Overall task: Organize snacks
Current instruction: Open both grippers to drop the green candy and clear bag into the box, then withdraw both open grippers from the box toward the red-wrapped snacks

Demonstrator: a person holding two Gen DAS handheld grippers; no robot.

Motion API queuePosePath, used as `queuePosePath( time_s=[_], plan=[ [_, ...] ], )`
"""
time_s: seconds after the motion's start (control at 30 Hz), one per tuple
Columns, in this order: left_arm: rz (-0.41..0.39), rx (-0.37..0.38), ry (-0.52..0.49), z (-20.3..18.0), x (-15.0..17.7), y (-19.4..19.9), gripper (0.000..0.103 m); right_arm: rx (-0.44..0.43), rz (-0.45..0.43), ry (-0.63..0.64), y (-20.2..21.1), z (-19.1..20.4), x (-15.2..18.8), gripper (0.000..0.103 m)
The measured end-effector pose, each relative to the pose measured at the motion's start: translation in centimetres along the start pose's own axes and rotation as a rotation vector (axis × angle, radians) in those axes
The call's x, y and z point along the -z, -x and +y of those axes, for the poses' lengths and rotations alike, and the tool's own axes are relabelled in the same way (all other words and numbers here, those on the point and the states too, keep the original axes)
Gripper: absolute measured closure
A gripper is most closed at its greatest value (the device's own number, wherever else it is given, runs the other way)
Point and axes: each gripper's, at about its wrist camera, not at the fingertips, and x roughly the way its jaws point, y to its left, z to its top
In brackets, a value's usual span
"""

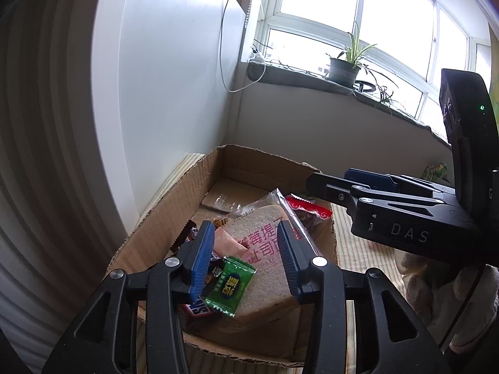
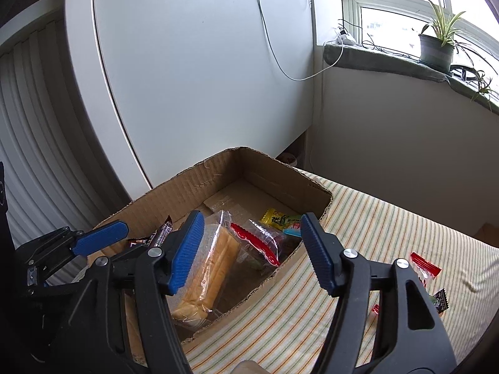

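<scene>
Two hand-held grippers are held over an open cardboard box (image 2: 218, 171) that rests on a striped cloth (image 2: 389, 233). The left gripper (image 1: 246, 258) is seen with its blue pads parted and nothing pressed between them; a small green sachet (image 1: 232, 286) lies just below the gap, resting on a wrapped slice of bread (image 1: 265, 249) printed with pink characters. A dark bar wrapper (image 1: 198, 308) is partly hidden under the left pad. Farther back in the box, a clear packet with a red strip (image 1: 307, 207) is seen leaning near the right wall.

The right gripper (image 2: 249, 252) is likewise released, its jaws standing wide with no snack gripped. Seen from this side, the bread slice (image 2: 215, 268) is tilted on edge in its clear wrapper, close beside the gripper's left pad. The red-strip packet (image 2: 259, 243) lies between the pads in the picture but below them, inside the box. A yellow-green sachet (image 2: 277, 218) is found at the back, against the far right corner, and a dark brown wrapper (image 2: 159, 237) at the left side.

Outside the box, on the cloth at the right, a red-edged packet (image 2: 424, 269) and a dark sachet (image 2: 439, 300) are left lying, partly covered by the gripper arm. A potted plant (image 2: 436, 46) is set on the windowsill (image 2: 374, 59).
</scene>
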Motion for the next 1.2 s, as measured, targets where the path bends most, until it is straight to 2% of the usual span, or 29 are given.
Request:
queuePosePath(
  time_s=[0.07, 0.13, 0.27, 0.73, 1.2],
  plan=[
    [-0.002, -0.001, -0.005, -0.1, -0.1, 0.1, 0.062, 0.010, -0.011, -0.001, 0.4, -0.2, 0.0, 0.023],
    [-0.002, -0.004, -0.002, -0.1, -0.1, 0.0, 0.057, 0.019, -0.021, 0.000, 0.8, -0.5, 0.0, 0.020],
    [-0.008, 0.003, -0.007, -0.3, -0.2, 0.0, 0.057, 0.041, -0.031, -0.003, 1.4, -1.2, 0.0, 0.013],
    [-0.009, 0.038, -0.053, -3.2, -0.8, -0.7, 0.057, 0.098, -0.041, -0.054, 3.9, -5.3, 0.8, 0.012],
    [-0.009, 0.087, -0.097, -7.3, -0.9, -1.1, 0.057, 0.138, -0.033, -0.135, 6.1, -11.1, 2.1, 0.012]
  ],
)
